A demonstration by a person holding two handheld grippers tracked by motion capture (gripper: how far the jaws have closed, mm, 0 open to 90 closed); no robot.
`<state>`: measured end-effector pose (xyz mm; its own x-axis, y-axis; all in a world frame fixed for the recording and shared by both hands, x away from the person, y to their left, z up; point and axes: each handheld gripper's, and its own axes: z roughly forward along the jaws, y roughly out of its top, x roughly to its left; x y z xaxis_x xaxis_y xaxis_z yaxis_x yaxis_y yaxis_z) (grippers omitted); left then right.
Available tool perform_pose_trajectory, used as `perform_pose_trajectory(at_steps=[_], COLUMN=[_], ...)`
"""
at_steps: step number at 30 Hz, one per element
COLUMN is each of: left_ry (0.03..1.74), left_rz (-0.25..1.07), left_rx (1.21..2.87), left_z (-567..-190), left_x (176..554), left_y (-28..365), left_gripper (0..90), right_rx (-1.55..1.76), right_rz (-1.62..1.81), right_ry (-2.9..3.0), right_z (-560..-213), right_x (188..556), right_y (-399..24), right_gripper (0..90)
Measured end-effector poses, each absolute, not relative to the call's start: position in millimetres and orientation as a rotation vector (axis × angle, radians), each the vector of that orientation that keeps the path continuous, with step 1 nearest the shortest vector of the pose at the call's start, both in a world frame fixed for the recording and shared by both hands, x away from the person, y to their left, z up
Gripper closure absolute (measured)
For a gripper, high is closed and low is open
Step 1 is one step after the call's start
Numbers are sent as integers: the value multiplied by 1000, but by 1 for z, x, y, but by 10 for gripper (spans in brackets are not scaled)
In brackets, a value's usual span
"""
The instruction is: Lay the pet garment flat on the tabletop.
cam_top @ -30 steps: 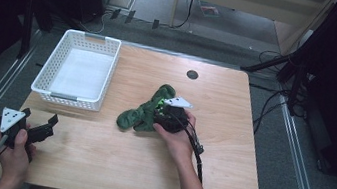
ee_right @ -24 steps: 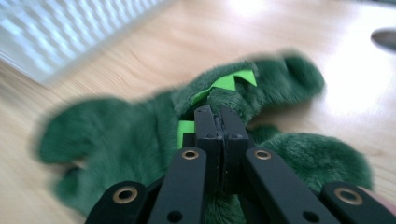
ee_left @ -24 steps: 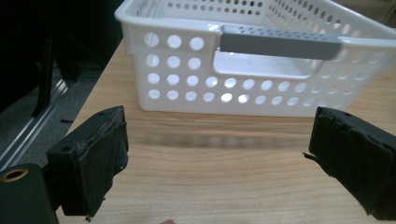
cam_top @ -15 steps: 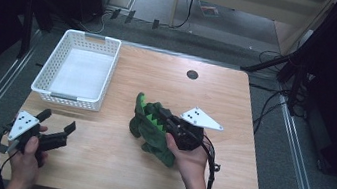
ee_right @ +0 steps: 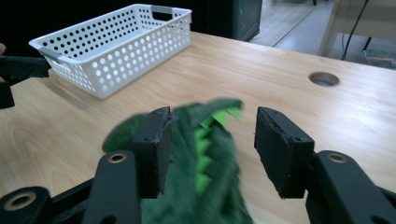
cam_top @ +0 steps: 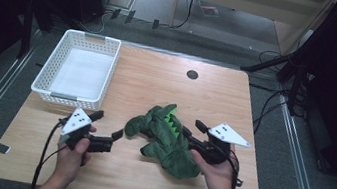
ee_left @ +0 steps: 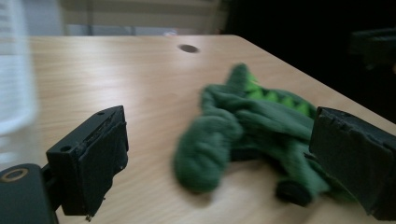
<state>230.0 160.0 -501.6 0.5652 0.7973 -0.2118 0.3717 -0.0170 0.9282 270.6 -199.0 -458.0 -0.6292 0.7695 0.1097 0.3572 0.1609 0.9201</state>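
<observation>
Green plush dinosaur (cam_top: 167, 140) lying at lower centre of the counter (cam_top: 158, 80), right gripper (cam_top: 194, 135) having just been opening, jaws straddling its back without pressing, left gripper (cam_top: 106, 130) gaping wide just left of it, white basket (cam_top: 79, 68) sitting upper left.

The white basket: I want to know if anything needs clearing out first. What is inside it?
Nothing shows inside the white basket: the high view gives a bare pale floor. The near wall hides a thin strip of that floor. The green plush dinosaur lies outside, on the table.

no readable text, label or number shows on anything here.
</observation>
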Motion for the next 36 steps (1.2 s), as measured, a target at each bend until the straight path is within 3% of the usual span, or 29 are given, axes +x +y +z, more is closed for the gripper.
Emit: perform_pose_trajectory(at_steps=[6,9,12,13,20,23,25,26,28,31,32,34,36], left_ry=[883,909,980,992,972,962,950,944,931,924,925,916,863], left_rz=[334,319,363,374,261,218,216,212,193,181,177,201,197], left_rx=[1807,1896,1942,1942,1919,1896,1884,1878,1871,1854,1839,1824,1819], left_z=[-522,-531,-537,-537,-535,-534,-531,-530,-529,-527,-526,-522,-516], left_x=[222,223,229,231,243,247,248,248,248,247,247,244,240], left_y=[102,82,72,70,77,85,91,93,100,108,110,114,115], left_gripper=[72,84,194,327,717,809,832,836,840,819,779,559,427], right_rx=[1205,1190,1130,1095,920,871,842,820,789,752,741,724,732], right_rz=[1510,1558,1588,1608,1547,1450,1392,1353,1331,1455,1513,1621,1660], right_ry=[2038,2071,2146,2182,2441,2489,2478,2466,2462,2347,2287,2163,2089], right_z=[-483,-489,-494,-496,-527,-532,-534,-534,-531,-509,-498,-472,-448], right_x=[268,263,253,249,221,219,220,221,224,225,224,221,220], right_y=[-232,-234,-237,-239,-253,-246,-239,-235,-229,-225,-225,-222,-215], right_gripper=[507,489,429,397,301,361,538,656,807,835,836,837,838])
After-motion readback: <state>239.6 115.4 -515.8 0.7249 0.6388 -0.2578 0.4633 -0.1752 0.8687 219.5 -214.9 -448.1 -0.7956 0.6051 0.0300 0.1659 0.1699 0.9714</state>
